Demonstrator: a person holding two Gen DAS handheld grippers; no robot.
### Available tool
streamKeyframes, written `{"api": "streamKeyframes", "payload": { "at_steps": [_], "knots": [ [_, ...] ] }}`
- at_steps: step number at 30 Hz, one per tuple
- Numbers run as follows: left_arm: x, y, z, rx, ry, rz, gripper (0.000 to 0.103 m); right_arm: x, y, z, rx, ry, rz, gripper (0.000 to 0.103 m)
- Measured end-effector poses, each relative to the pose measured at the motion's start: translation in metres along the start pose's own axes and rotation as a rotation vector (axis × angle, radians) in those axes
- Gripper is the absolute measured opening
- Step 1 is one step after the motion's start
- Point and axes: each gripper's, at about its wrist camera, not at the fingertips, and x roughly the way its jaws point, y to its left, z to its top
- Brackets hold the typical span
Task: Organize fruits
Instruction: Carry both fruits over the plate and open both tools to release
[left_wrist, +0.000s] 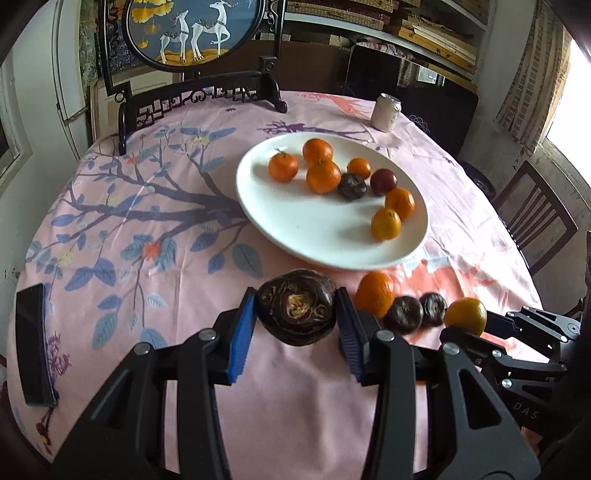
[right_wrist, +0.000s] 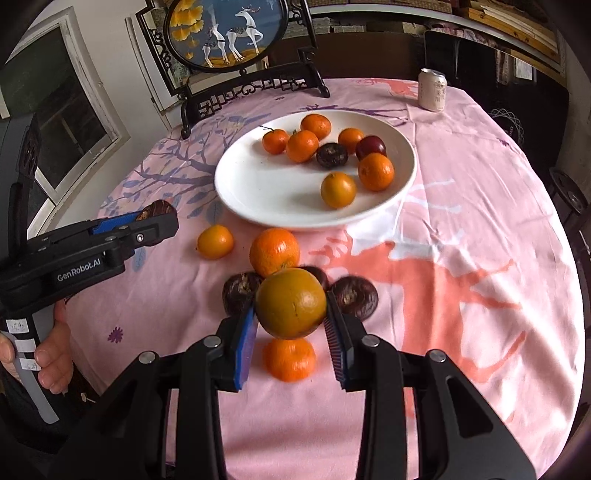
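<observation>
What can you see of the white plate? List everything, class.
The white plate is a wide, shallow, glossy dish, ceramic by its look, lying flat on the pink tablecloth before the deer screen. Eight fruits lie on its far right part: six oranges, one dark wrinkled fruit and one plum. Its near left part is bare. Neither gripper touches it.

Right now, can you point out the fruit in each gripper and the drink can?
Dark water chestnut (left_wrist: 296, 312), left wrist view, centre of its top face.
Yellow-orange citrus (right_wrist: 291, 302), right wrist view, middle of its front skin.
Drink can (right_wrist: 432, 90), right wrist view, side wall.
</observation>
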Motion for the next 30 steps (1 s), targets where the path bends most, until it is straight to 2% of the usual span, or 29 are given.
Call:
{"api": "streamKeyframes", "payload": {
  "at_steps": [6,9,11,17,26,27,28,29,30],
  "knots": [
    [0.041,0.014,0.086,-0.042,0.009,0.049,0.044,0.032,-0.008,0.093,-0.065,-0.035,-0.038,0.036],
    [0.074,0.02,0.111,-0.074,0.038,0.072,0.044,0.061,-0.014,0.131,-0.102,-0.041,-0.073,0.036],
    [0.093,0.024,0.118,-0.086,0.061,0.081,0.044,0.082,-0.019,0.147,-0.112,-0.014,-0.087,0.035],
    [0.122,0.023,0.126,-0.082,0.099,0.074,0.044,0.122,-0.031,0.167,-0.119,0.049,-0.103,0.035],
    [0.13,0.019,0.135,-0.07,0.098,0.082,0.044,0.135,-0.034,0.173,-0.116,0.054,-0.091,0.036],
    [0.131,0.019,0.136,-0.069,0.099,0.084,0.045,0.136,-0.034,0.174,-0.113,0.056,-0.095,0.039],
    [0.132,0.019,0.138,-0.07,0.098,0.084,0.046,0.136,-0.034,0.174,-0.114,0.052,-0.103,0.058],
    [0.131,0.019,0.139,-0.075,0.092,0.081,0.063,0.134,-0.034,0.175,-0.117,0.031,-0.115,0.066],
    [0.128,0.019,0.14,-0.082,0.082,0.076,0.083,0.129,-0.033,0.175,-0.121,0.006,-0.128,0.066]
  ]
}}
